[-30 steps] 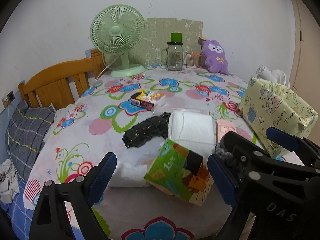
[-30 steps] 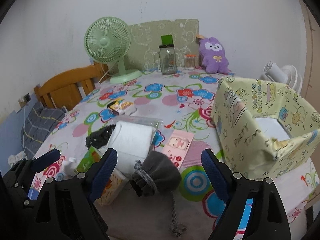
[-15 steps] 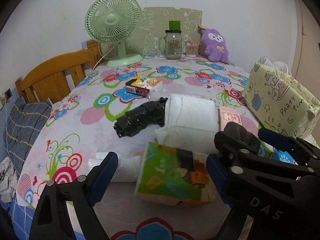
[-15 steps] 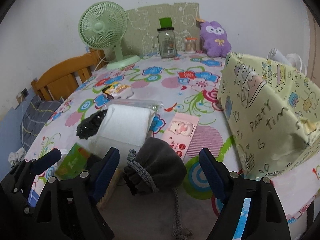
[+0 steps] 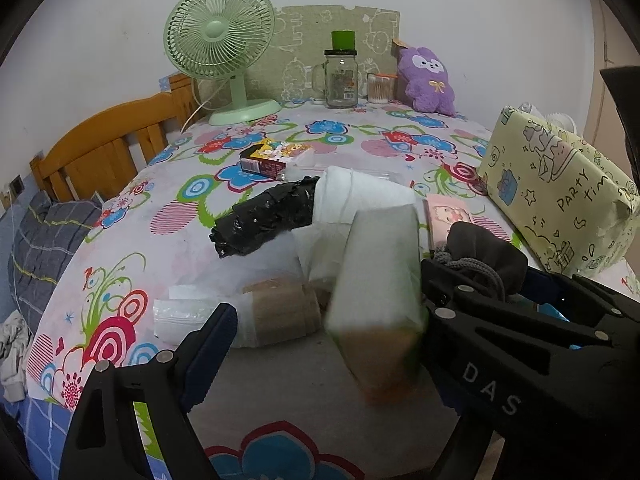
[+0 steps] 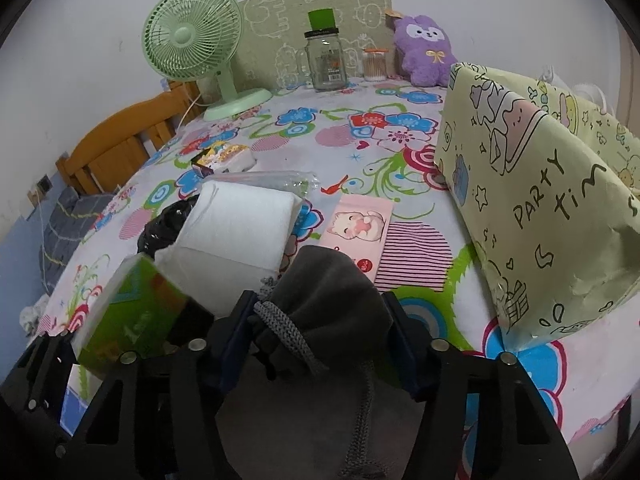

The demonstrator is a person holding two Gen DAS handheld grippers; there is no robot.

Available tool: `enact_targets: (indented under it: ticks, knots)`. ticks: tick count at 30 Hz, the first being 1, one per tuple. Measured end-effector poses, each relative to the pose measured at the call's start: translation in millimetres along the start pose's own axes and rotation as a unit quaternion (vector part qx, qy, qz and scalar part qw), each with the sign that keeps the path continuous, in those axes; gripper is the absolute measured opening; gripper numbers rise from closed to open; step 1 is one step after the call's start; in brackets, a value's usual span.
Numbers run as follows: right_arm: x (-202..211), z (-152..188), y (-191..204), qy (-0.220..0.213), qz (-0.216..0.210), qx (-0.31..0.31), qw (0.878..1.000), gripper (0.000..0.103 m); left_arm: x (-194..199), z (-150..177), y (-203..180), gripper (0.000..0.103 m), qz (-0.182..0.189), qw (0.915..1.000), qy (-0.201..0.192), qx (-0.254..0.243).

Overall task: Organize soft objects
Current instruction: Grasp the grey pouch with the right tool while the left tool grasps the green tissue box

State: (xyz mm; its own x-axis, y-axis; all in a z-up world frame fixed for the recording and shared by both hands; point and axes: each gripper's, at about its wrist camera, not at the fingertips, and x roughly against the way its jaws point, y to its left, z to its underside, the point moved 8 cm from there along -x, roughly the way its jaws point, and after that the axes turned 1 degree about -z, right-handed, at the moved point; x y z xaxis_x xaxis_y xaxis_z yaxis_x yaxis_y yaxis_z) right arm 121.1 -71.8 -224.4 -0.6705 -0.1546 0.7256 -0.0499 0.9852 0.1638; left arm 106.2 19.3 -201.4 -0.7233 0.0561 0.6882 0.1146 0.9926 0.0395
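Right wrist view: the right gripper (image 6: 316,336), jaws just closing, is pressed onto the grey drawstring pouch (image 6: 328,296) on the table (image 6: 320,128). The left gripper (image 5: 324,344) is held open around a tissue pack (image 5: 378,280). Nothing is seen stowed (yellow box (image 6: 532,208) interior hidden); sorting is judged barely begun.

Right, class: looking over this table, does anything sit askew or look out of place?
Yes. The green tissue pack is tipped up on edge against the white roll rather than lying flat, beside the right gripper, whose jaws have just been closing on the grey drawstring pouch.
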Motion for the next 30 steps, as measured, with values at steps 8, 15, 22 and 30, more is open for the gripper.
enact_targets:
  ticks: [8,15,22,30]
  knots:
    - [1.8,0.5,0.7,0.001,-0.007,0.001,1.000,0.057,3.5,1.4,-6.8,0.056,0.009,0.9999,0.001,-0.006]
    - [5.1,0.2,0.7,0.003,-0.009,-0.002,1.000,0.057,6.6,-0.9,-11.1,0.037,0.020,0.9997,-0.002,-0.010]
    - [11.2,-2.8,2.5,-0.004,-0.010,-0.001,1.000,0.056,12.0,-4.6,-12.9,0.024,0.021,0.9996,-0.013,-0.012]
    - [20.0,-8.5,0.9,-0.011,-0.009,-0.004,1.000,0.056,19.4,-10.8,-15.6,0.019,0.026,0.9994,-0.019,-0.012]
